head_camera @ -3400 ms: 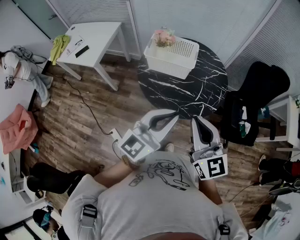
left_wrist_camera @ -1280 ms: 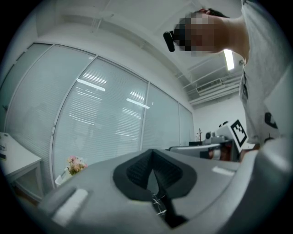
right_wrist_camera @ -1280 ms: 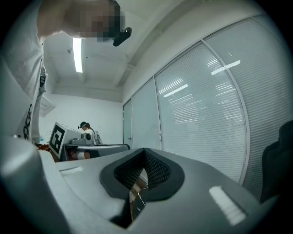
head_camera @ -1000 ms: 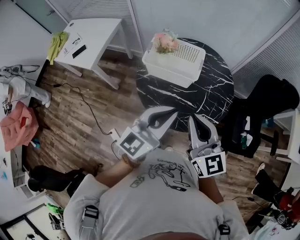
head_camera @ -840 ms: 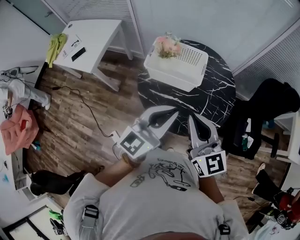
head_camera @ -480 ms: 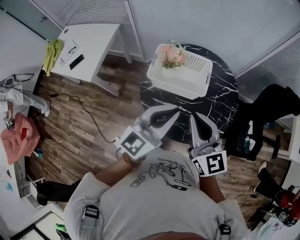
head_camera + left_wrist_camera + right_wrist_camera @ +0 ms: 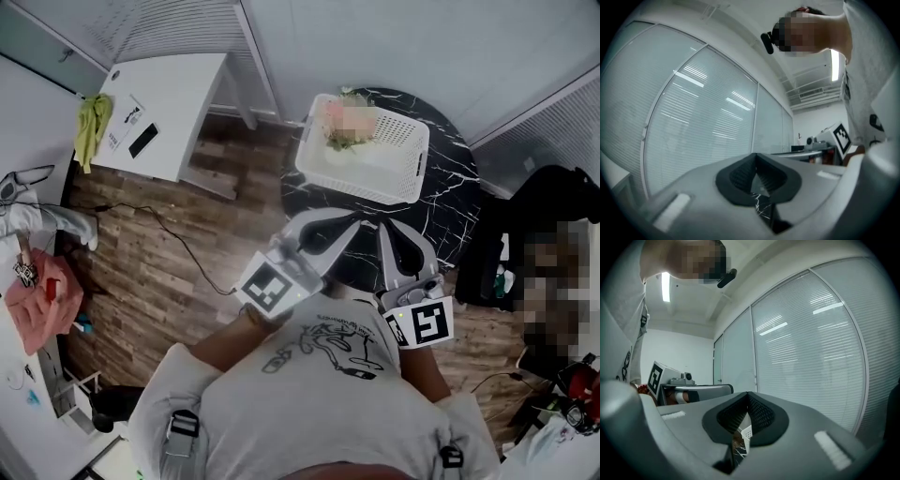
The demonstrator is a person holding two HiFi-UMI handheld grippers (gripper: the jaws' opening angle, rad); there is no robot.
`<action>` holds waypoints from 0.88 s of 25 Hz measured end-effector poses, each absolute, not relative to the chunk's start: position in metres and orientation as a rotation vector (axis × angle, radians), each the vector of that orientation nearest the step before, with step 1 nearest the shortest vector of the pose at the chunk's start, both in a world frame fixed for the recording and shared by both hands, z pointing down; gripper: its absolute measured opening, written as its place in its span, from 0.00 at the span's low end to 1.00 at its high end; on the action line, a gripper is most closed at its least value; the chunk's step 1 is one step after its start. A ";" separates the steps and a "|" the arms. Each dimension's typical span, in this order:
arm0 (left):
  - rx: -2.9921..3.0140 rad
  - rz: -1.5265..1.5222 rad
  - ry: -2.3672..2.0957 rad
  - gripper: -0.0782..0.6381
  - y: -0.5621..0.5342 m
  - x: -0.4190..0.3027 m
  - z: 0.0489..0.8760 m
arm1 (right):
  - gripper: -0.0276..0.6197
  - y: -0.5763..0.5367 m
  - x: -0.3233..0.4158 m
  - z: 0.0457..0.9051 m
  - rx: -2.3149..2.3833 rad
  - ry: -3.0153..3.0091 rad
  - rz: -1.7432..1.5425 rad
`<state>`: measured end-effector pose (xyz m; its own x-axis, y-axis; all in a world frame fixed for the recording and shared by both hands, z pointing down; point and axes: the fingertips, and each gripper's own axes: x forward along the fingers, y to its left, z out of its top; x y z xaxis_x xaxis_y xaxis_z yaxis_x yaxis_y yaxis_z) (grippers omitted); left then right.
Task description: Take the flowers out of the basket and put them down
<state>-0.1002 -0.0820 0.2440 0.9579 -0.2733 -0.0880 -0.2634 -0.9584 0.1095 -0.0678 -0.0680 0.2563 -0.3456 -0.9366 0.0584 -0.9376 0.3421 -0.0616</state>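
Observation:
In the head view a white perforated basket point(image 7: 375, 167) stands on a round black marble table point(image 7: 448, 217). Pink flowers point(image 7: 349, 124) with green leaves sit in the basket's far left corner. Both grippers are held close to my chest, at the table's near edge and short of the basket. The left gripper point(image 7: 357, 223) is shut and holds nothing. The right gripper point(image 7: 386, 234) is shut and holds nothing too. The left gripper point(image 7: 756, 156) view shows closed pads, window blinds and a sliver of marble. In the right gripper point(image 7: 748, 394) view a bit of basket point(image 7: 746, 433) shows under the closed pads.
A white side table point(image 7: 178, 98) stands at the left with a yellow-green cloth point(image 7: 90, 120) and a dark flat object point(image 7: 142, 140) on it. A cable point(image 7: 159, 220) runs over the wooden floor. A black chair with things on it point(image 7: 539, 211) is right of the round table.
The head view has shifted, so the basket and round table sit lower and nearer in the frame. Both grippers stay shut in front of my chest.

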 end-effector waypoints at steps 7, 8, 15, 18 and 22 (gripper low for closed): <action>3.011 -0.142 -0.390 0.12 -0.101 -0.090 0.249 | 0.05 -0.084 -0.055 0.260 1.831 -2.538 0.136; 3.007 -0.141 -0.388 0.12 -0.103 -0.087 0.251 | 0.05 -0.085 -0.053 0.263 1.829 -2.536 0.144; 3.012 -0.105 -0.467 0.15 -0.119 -0.072 0.263 | 0.05 -0.094 -0.038 0.278 1.772 -2.559 0.181; 3.008 -0.092 -0.510 0.17 -0.128 -0.067 0.270 | 0.05 -0.100 -0.031 0.287 1.741 -2.577 0.183; 3.001 -0.036 -0.557 0.23 -0.145 -0.060 0.292 | 0.09 -0.116 -0.022 0.314 1.683 -2.571 0.234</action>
